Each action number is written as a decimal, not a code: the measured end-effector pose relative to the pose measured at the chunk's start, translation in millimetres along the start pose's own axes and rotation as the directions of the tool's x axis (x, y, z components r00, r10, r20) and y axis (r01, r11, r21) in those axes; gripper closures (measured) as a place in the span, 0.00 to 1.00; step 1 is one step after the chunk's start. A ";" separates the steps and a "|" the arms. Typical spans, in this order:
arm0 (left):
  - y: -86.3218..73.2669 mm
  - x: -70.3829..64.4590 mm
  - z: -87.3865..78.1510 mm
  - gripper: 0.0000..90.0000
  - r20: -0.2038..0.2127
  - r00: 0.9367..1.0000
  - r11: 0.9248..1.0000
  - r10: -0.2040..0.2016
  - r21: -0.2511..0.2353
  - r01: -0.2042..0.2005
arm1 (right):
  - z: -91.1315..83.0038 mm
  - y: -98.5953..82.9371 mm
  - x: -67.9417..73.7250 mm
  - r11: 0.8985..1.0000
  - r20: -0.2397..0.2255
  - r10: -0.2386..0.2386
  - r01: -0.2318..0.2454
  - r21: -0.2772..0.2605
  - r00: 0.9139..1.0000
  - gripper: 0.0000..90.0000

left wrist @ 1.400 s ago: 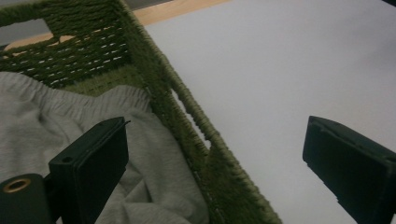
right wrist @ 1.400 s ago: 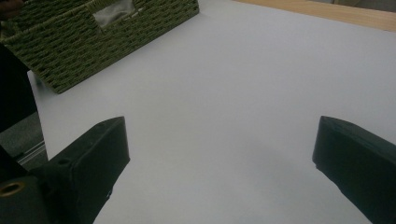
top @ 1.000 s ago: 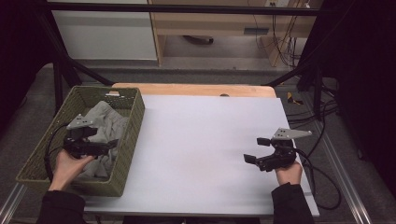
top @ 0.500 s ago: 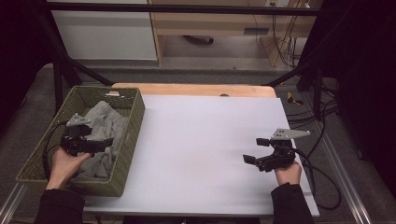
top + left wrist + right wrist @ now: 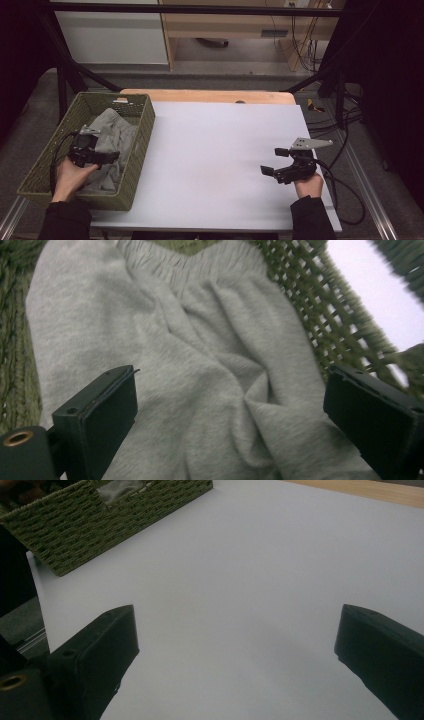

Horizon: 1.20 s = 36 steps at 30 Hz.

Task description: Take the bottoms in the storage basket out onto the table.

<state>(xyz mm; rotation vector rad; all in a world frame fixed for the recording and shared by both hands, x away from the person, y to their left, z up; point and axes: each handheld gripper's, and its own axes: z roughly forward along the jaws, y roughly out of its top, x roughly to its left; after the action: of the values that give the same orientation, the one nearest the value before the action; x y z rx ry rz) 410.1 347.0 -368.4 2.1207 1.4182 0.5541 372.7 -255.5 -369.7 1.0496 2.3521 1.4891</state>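
Note:
A crumpled grey garment (image 5: 107, 137) lies in a green woven basket (image 5: 142, 125) at the table's left. My left gripper (image 5: 111, 157) is inside the basket, just above the cloth. In the left gripper view it (image 5: 235, 405) stands open, its jaws wide apart over the folds of the grey garment (image 5: 210, 355) and holding nothing. My right gripper (image 5: 273, 161) hovers over the white table top (image 5: 215, 150) at the right, pointing left. It (image 5: 237, 650) is open, with only bare table between its jaws.
The basket (image 5: 100, 520) shows across the table in the right gripper view, with a bit of the grey garment (image 5: 120, 489) inside. A wooden strip (image 5: 210, 96) runs along the table's far edge. Cables (image 5: 345, 185) trail off the right side.
My left gripper has shifted slightly over the garment inside the basket. The right gripper has stayed in place.

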 end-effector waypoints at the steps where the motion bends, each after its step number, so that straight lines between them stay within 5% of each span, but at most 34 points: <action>1: -0.3 0.1 1.2 0.08 -0.008 1.000 1.000 0.005 0.014 -0.004 | -0.1 0.0 0.1 1.000 0.000 0.001 -0.001 0.000 1.000 0.05; 16: -4.9 -7.2 22.4 0.08 -0.045 0.996 0.982 0.082 0.174 -0.073 | 0.4 -0.1 0.4 1.000 0.001 0.002 -0.002 0.005 1.000 0.05; 22: -7.0 -9.0 31.5 0.08 -0.032 0.994 0.963 0.104 0.251 -0.092 | 0.1 -0.2 0.2 1.000 0.000 0.000 0.000 0.004 1.000 0.05; 28: -10.5 -8.6 41.8 0.08 -0.026 0.994 0.936 0.107 0.339 -0.092 | 1.0 -0.3 0.6 1.000 0.000 0.001 -0.001 0.005 1.000 0.05; 36: -13.7 -2.8 47.0 0.08 -0.011 1.000 0.927 0.013 0.375 -0.008 | 0.2 -0.2 0.3 1.000 -0.002 0.000 0.000 0.004 1.000 0.05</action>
<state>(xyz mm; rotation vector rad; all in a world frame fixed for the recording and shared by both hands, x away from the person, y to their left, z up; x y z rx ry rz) 427.2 339.4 -413.7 2.4221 1.6256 0.3171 372.5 -255.2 -369.9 1.0497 2.3577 1.4865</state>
